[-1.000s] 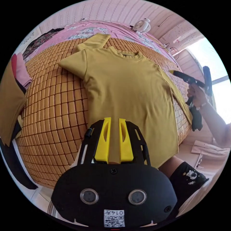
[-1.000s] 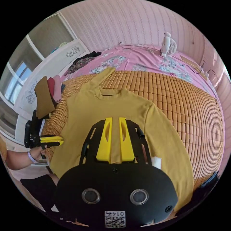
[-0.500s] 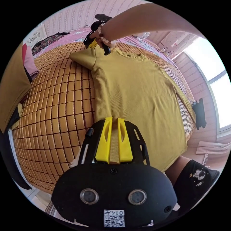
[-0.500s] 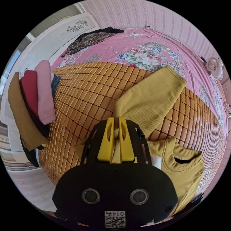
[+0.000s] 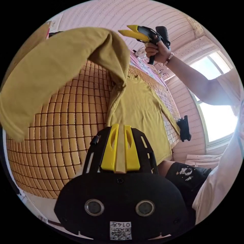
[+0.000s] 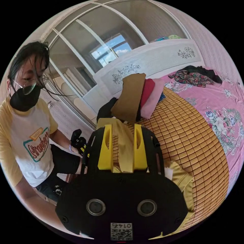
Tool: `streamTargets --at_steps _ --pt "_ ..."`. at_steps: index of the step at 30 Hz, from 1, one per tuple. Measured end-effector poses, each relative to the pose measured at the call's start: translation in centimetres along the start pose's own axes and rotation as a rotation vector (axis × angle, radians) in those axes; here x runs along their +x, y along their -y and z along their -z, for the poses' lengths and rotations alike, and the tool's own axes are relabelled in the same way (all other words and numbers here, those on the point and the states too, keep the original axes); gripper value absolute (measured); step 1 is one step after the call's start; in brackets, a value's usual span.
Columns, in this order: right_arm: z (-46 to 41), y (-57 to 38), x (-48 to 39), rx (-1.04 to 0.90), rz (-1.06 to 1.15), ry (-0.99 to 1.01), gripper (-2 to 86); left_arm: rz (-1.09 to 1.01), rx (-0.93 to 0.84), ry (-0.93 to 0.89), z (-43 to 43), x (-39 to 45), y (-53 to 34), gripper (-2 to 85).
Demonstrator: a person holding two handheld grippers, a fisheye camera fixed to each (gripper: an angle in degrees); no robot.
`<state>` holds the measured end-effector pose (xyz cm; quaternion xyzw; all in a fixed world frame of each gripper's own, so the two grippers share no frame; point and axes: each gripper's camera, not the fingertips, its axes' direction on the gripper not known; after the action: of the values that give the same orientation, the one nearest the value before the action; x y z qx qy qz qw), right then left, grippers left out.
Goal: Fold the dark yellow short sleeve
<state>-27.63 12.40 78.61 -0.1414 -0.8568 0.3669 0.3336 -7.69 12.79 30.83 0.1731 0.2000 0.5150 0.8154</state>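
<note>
Since half a second ago my right gripper (image 5: 129, 29) has risen off the shoulder and hangs high above the bamboo mat (image 5: 61, 132), jaws apart and gripping nothing, a strip of cloth (image 6: 124, 150) between them. Beyond my left gripper (image 5: 120, 150), whose jaws stand nearly together, with tan between them I cannot identify, the dark yellow short sleeve shirt (image 5: 138, 109) lies on the mat. One sleeve (image 5: 56, 73) billows up just past my left fingertips.

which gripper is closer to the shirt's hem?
Left. The left gripper sits right over the hem of the shirt; the right gripper is raised above the collar end.
</note>
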Motion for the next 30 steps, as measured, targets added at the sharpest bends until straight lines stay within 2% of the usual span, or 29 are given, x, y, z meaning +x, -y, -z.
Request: streamTargets --at_steps 3,9,13,15,17,21,23,24,27,30 --pt "-2.0 -1.9 1.5 -0.056 -0.134 -0.055 10.8 0.117 0.0 0.082 2.9 -2.5 -3.0 4.8" --pt "-5.7 -6.7 0.8 -0.081 -0.253 -0.252 9.8 0.368 0.004 0.287 6.7 -6.5 -9.1 7.6" --pt "-9.1 -8.4 0.0 -0.123 -0.302 -0.262 9.4 0.479 -0.029 0.397 6.1 -9.2 -10.6 9.9" --pt "-11.7 -8.8 -1.1 -0.178 -0.287 -0.274 9.1 0.498 -0.092 0.384 4.8 -10.4 -10.7 8.2" --pt "-13.5 -9.0 -1.8 -0.203 -0.286 -0.249 8.8 0.434 -0.093 0.453 4.6 -10.3 -10.7 7.1" --pt "-16.7 -9.4 -3.1 -0.192 -0.315 -0.18 8.1 0.353 -0.149 0.452 5.3 -11.0 -11.1 3.5" --pt "-17.6 -9.2 -3.9 -0.171 -0.309 -0.201 8.2 0.407 -0.107 0.559 7.3 -12.1 -11.3 2.9" --pt "-18.3 -8.9 -4.4 -0.167 -0.295 -0.21 8.4 0.463 -0.02 0.614 9.3 -13.0 -11.7 3.0" --pt "-20.6 -8.0 -5.1 -0.192 -0.265 -0.178 8.7 0.608 0.139 0.578 13.1 -16.2 -13.0 5.1" --pt "-23.4 -7.1 -5.6 -0.239 -0.233 -0.165 9.0 0.699 0.166 0.523 14.3 -18.4 -14.4 6.6"
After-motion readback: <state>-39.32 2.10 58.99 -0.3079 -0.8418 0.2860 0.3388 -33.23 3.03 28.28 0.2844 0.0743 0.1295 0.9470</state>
